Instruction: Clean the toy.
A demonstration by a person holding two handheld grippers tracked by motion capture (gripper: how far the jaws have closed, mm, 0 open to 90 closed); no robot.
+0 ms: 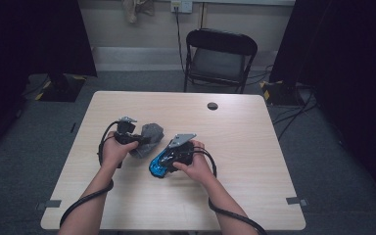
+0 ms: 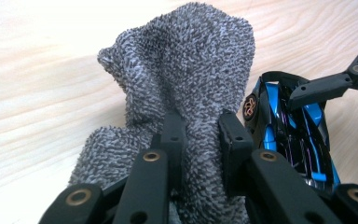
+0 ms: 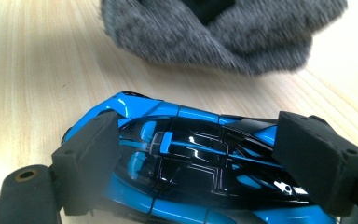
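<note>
Jaws of the left gripper (image 2: 199, 135) are pinched on a fold of a grey cloth (image 2: 186, 70), which is bunched and lifted, its lower edge resting on the bench (image 1: 235, 142). Jaws of the right gripper (image 3: 205, 158) are set wide and clamped across the body of a blue and black toy car (image 3: 186, 172), which is held low over the wood, just beside the cloth. In the high view, both grippers are gripped from behind by the hands, the left hand (image 1: 115, 149) angled inward, the right hand (image 1: 196, 164) turned toward the left. Forearms are brought in from the near edge, cables trailing beneath them.
</note>
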